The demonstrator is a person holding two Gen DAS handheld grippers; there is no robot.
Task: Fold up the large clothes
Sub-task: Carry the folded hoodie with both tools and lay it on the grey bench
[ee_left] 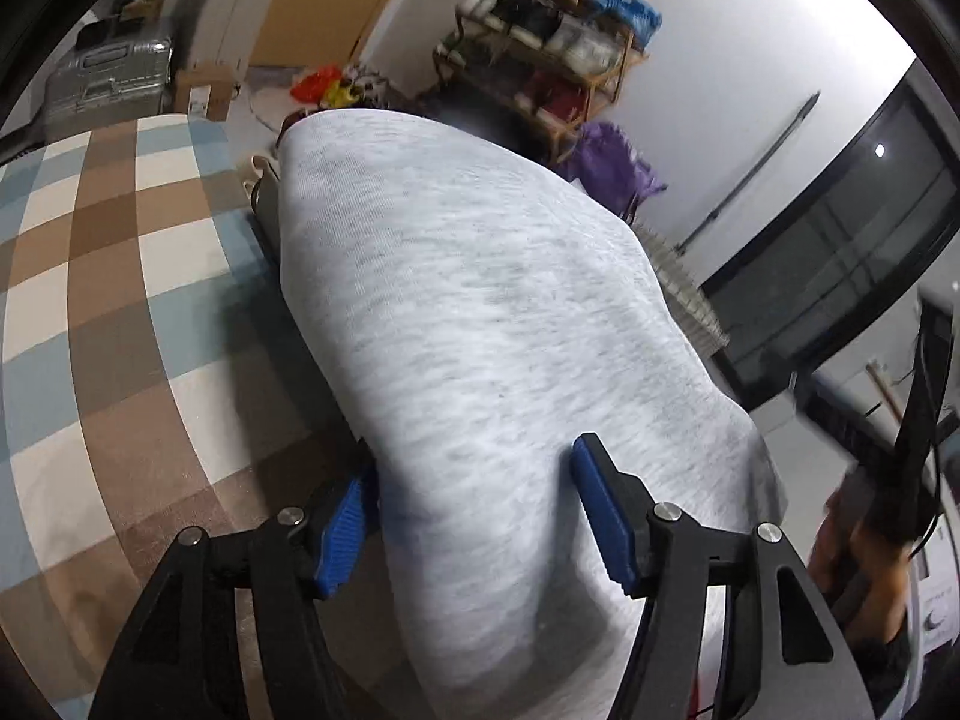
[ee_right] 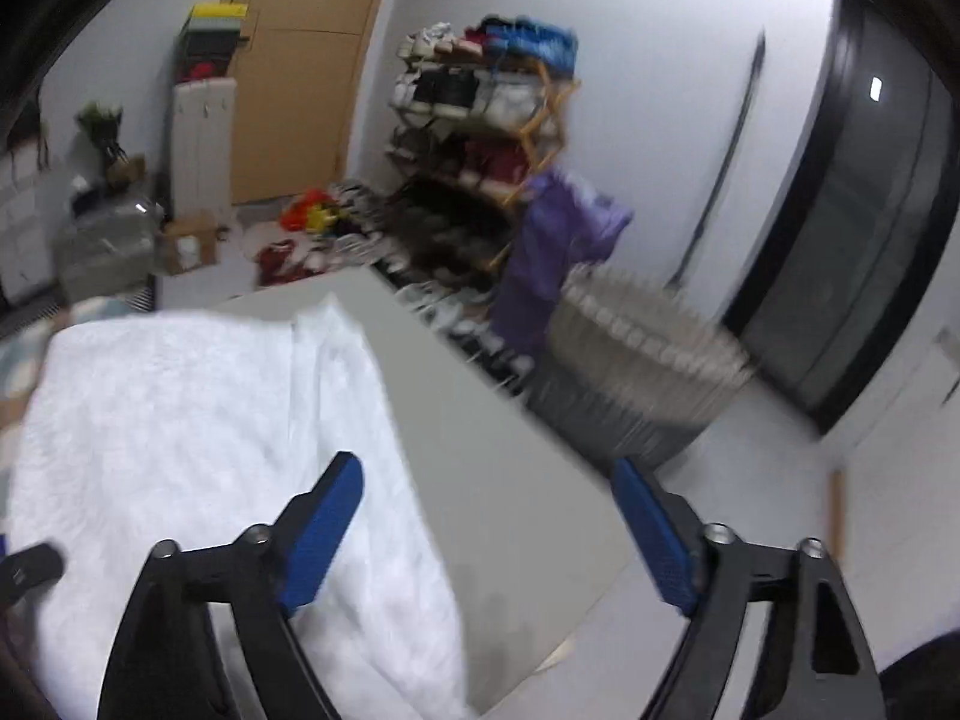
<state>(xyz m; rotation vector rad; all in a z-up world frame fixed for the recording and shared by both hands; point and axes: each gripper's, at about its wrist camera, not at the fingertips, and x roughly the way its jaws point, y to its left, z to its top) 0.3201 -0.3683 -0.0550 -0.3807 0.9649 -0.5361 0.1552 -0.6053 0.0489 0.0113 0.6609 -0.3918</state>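
Note:
A light grey heathered garment (ee_left: pixel 468 300) lies folded in a long thick bundle, running away from me in the left wrist view. My left gripper (ee_left: pixel 471 462) straddles its near end, and the cloth fills the gap between the blue pads (ee_left: pixel 600 516), so it is shut on the bundle. In the right wrist view the same garment (ee_right: pixel 210 420) looks white and rests on a pale grey table (ee_right: pixel 480 390). My right gripper (ee_right: pixel 486 465) hangs over the garment's right edge and the bare tabletop, its jaws wide open with nothing between them.
A checkered brown, blue and white rug (ee_left: pixel 120 300) covers the floor to the left. Beyond the table stand a wicker basket (ee_right: pixel 648 348), a purple garment (ee_right: pixel 558 240), a crowded wooden shelf (ee_right: pixel 480 120) and a silver suitcase (ee_left: pixel 102 84). A person's hand (ee_left: pixel 852 540) shows at the right.

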